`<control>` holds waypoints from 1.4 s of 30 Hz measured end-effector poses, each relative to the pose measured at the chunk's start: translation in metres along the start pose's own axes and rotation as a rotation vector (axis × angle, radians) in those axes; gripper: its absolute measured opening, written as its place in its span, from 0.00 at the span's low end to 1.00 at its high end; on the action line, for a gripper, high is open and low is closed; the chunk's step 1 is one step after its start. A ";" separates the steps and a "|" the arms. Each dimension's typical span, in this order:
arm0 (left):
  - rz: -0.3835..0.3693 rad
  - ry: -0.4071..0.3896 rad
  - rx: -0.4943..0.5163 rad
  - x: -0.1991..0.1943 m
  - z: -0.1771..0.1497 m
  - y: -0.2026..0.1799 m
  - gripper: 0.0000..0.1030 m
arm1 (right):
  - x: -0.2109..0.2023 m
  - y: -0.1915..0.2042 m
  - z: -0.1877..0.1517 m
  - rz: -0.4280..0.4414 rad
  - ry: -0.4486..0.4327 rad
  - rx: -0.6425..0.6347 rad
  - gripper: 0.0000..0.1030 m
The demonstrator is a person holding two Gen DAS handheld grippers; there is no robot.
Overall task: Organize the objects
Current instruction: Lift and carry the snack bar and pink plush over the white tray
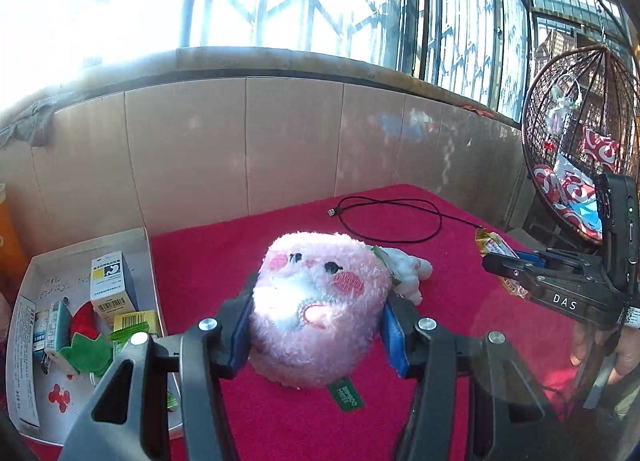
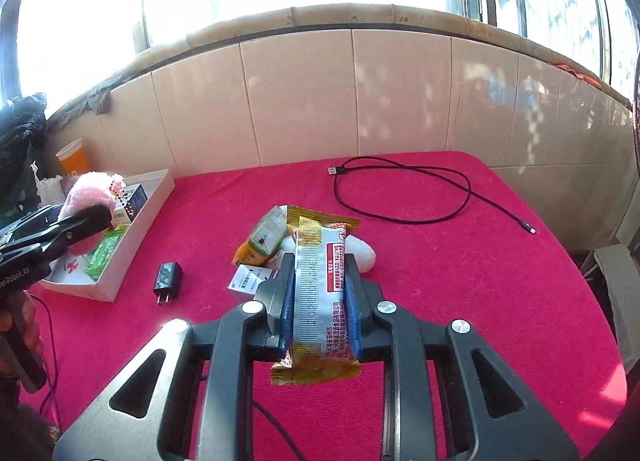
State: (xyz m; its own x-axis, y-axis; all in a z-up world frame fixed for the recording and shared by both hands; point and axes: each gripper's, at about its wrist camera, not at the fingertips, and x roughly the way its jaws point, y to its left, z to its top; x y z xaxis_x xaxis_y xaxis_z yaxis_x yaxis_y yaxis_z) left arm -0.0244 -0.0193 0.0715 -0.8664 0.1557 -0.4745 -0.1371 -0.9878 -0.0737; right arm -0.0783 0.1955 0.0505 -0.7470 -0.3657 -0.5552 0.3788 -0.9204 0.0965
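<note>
Pink plush toy (image 1: 320,307), round and fuzzy, with two black stitched eyes, rosy cheek patches, a white muzzle and a green fabric tag underneath, sits clamped between the blue pads of my left tool (image 1: 318,327). From the right wrist view, this toy is held near the white box (image 2: 138,229) at the bench's left edge.

My right tool (image 2: 320,299) is closed on one snack packet (image 2: 318,293), white and silver with yellow crimped ends and a red label panel, held lengthwise above the red bench cover (image 2: 460,281).

On the cover I count one black USB cable (image 2: 404,193) looped near the back, one black charger plug (image 2: 168,283) lying just beside the box, and a small pile ahead of the packet: one more yellow-edged wrapper (image 2: 328,219), one green and orange packet (image 2: 264,239), one white soft item (image 2: 362,255) and one small white paper sachet (image 2: 250,279).

The box holds several items: one upright white medicine carton (image 1: 110,281), one green and yellow carton (image 1: 134,325), one red and green felt piece (image 1: 86,341), and other small packs I cannot make out clearly.
</note>
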 end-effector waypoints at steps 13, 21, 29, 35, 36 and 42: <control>0.055 -0.028 -0.074 -0.020 -0.001 0.027 0.52 | -0.009 0.037 0.012 0.048 -0.029 -0.012 0.20; 0.077 -0.043 -0.109 -0.027 -0.007 0.041 0.52 | -0.003 0.061 0.019 0.082 -0.015 -0.046 0.20; 0.093 -0.050 -0.156 -0.032 -0.010 0.062 0.52 | 0.000 0.097 0.027 0.121 -0.025 -0.107 0.20; 0.115 -0.057 -0.191 -0.037 -0.014 0.079 0.52 | 0.006 0.117 0.032 0.147 -0.019 -0.128 0.20; 0.119 -0.059 -0.197 -0.038 -0.014 0.082 0.52 | 0.007 0.120 0.033 0.152 -0.016 -0.128 0.20; 0.138 -0.074 -0.226 -0.044 -0.017 0.096 0.52 | 0.013 0.139 0.037 0.175 -0.004 -0.147 0.20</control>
State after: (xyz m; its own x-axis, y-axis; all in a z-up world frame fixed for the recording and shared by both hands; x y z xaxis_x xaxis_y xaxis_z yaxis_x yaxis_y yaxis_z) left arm 0.0089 -0.1215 0.0706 -0.9034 0.0115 -0.4286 0.0877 -0.9736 -0.2109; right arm -0.0557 0.0574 0.0874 -0.6650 -0.5185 -0.5375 0.5779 -0.8132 0.0694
